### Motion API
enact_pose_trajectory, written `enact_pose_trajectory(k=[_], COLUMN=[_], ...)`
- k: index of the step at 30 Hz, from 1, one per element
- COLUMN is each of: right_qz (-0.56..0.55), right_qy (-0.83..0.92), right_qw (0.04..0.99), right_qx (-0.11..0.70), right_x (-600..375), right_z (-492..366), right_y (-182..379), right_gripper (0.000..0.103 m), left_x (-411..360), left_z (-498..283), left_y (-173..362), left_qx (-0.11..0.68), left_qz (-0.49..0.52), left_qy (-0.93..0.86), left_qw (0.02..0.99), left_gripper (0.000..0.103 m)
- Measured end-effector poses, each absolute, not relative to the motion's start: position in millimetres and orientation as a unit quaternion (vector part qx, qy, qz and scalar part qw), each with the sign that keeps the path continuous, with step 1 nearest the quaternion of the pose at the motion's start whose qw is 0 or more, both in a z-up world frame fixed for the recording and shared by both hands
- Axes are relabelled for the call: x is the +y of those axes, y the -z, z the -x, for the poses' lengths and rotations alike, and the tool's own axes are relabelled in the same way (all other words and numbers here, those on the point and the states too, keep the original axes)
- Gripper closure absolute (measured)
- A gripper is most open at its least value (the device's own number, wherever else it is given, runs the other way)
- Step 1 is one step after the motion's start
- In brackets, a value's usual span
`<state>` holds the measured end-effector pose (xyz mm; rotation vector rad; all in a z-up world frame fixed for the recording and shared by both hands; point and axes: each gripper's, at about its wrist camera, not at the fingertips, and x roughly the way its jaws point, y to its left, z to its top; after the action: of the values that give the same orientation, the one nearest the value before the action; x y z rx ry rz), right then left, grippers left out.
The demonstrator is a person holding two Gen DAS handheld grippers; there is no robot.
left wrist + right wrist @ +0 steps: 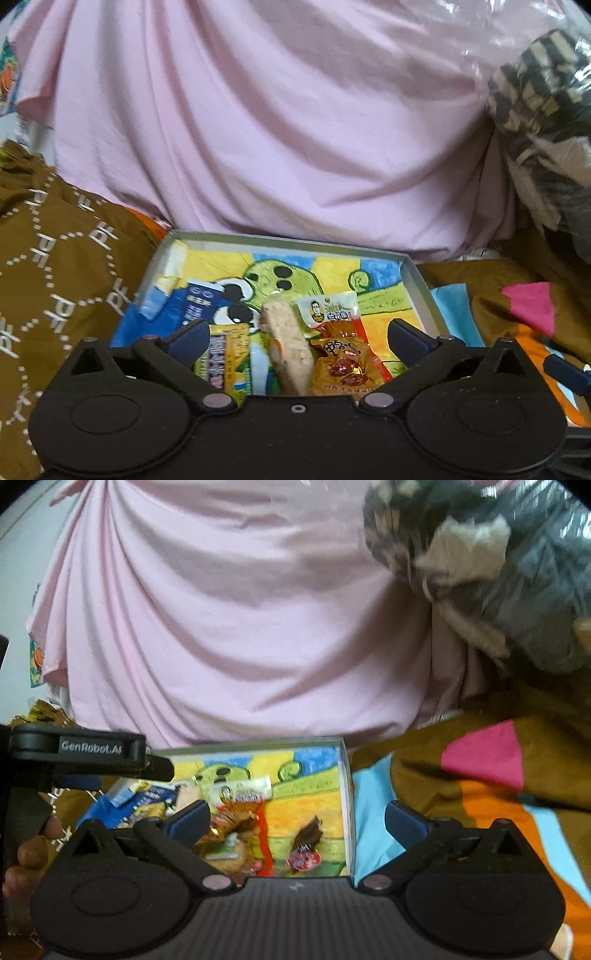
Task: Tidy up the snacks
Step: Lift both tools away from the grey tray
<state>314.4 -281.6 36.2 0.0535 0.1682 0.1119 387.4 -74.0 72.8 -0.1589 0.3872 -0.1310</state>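
A shallow grey box point(417, 273) with a cartoon picture on its floor lies on the bed and holds several snacks: a blue packet point(195, 302), a yellow packet point(229, 358), a pale rice bar point(288, 350), a white-and-red packet point(328, 308) and a brown packet point(343, 369). My left gripper point(297, 334) is open and empty just above the near snacks. In the right wrist view my right gripper point(295, 818) is open and empty over the box point(347, 794), above a small dark-and-red wrapped snack point(306, 845). The left gripper point(92, 753) shows at the left there.
A pink sheet point(277, 129) rises behind the box. A brown patterned blanket point(55, 258) lies to the left, and a colourful blanket point(498, 775) to the right. A plastic-wrapped dark bundle point(498, 572) sits at the upper right.
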Motion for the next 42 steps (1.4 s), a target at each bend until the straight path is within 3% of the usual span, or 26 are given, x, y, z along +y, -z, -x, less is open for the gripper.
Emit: enact_pose_trajectory(k=[13,26,42], right_qz=[-0.036,-0.005,0.003], right_qy=[-0.037,-0.045,-0.083], right_qw=[0.998,0.997,0.986], right_qx=[0.041,0.056,0.144], right_x=[-272,-254,-241], right_z=[-250,-174,-126], right_y=[-57,-58,-7], right_gripper=[0.0,0.0,0.0], left_x=[-39,-19,3], left_z=[-308,-228,-166], left_y=[-81,-65,-1], left_qx=[0.153,0.136,0.224], left_qz=[0.095,0.084,0.066], left_qy=[0.054,0.038,0.027], left_qw=[0.982,0.986,0.972], left_gripper=[0.001,0.001,0.001])
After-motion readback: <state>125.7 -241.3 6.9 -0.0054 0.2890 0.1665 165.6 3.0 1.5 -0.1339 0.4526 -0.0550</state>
